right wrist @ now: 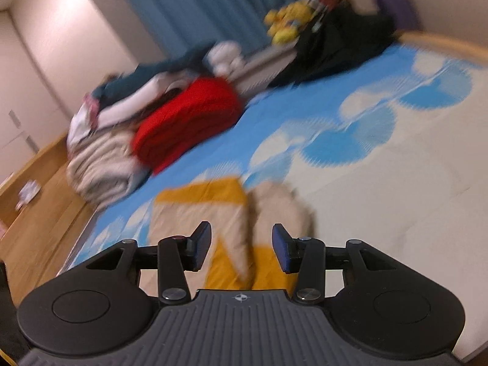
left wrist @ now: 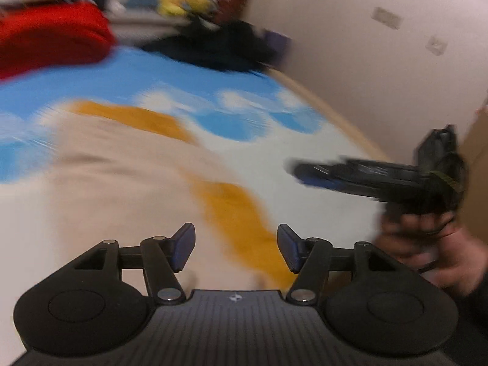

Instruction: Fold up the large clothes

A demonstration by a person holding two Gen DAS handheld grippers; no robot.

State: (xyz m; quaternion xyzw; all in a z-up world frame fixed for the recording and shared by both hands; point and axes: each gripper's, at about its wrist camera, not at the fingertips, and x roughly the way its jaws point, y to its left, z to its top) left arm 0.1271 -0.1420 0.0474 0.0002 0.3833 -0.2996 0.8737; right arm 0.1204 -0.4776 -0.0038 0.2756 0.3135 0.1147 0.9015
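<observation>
Blurred bed sheet (right wrist: 396, 183); beige garment (left wrist: 122, 183) indistinct beneath both parted tongs.

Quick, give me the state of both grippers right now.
Left gripper: open, holding nothing, above the beige and yellow garment.
Right gripper: open, holding nothing, the same garment ahead of it.
</observation>
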